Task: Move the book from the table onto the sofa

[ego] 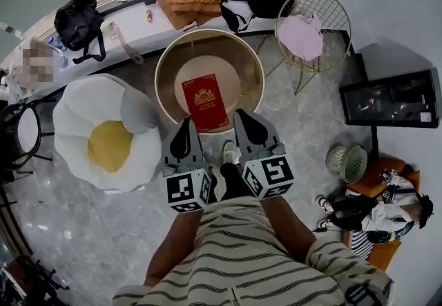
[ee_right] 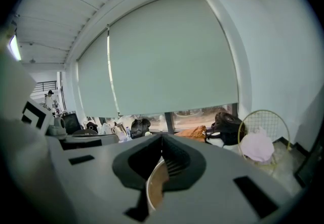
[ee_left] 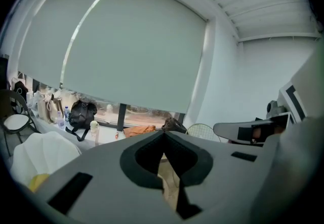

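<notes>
Head view: my left gripper [ego: 185, 125] and right gripper [ego: 243, 118] are both closed and empty, flanking the near end of the red book [ego: 205, 101], which lies on the round table [ego: 166, 66] toward its near edge.
Left gripper view: jaws together; my jaws block the book.
Right gripper view: jaws together; only a sliver of table rim shows.

No legible text, seemingly, on book [ego: 205, 101]

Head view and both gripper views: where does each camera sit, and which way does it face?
Head view: on the person's head, facing steeply down at the red book on the round gold-rimmed table; striped shirt, left gripper and right gripper show.
Left gripper view: on the left gripper, facing the pale window blind; its shut jaws show.
Right gripper view: likewise, from the right gripper.
Shared: all three show the gold wire chair.
</notes>
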The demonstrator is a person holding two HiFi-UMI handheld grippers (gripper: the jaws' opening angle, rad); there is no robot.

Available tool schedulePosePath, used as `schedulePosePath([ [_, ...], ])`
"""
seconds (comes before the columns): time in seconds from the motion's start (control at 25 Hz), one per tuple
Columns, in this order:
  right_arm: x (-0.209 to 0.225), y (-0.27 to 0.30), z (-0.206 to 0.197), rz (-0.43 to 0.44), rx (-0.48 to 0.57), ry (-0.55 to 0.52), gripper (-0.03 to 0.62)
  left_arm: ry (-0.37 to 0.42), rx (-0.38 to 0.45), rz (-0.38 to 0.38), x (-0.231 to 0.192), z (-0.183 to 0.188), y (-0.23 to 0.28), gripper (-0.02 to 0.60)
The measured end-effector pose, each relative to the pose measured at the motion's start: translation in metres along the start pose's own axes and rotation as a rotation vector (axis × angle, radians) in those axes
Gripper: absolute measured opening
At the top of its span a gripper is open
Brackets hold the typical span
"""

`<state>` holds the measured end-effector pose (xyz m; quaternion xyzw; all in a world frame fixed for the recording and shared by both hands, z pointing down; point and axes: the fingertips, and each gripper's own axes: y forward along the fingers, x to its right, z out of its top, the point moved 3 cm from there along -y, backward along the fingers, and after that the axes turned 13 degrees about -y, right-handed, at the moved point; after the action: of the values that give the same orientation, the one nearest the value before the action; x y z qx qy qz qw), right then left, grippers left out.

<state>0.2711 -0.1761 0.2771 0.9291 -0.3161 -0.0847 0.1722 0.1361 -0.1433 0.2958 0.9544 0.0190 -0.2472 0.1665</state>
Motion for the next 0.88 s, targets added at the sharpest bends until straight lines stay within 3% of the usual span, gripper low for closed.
schedulePosePath([
  [0.4,0.017,0.051,-0.098,0.112,-0.187,0.116,0.014,-0.043,-0.189,0.090,-0.027,-0.085,0.044,0.005],
  [0.88,0.032,0.102,-0.202,0.119,-0.352,0.212,0.020,-0.125,-0.316,0.179,-0.079,-0.165,0.095,0.008],
])
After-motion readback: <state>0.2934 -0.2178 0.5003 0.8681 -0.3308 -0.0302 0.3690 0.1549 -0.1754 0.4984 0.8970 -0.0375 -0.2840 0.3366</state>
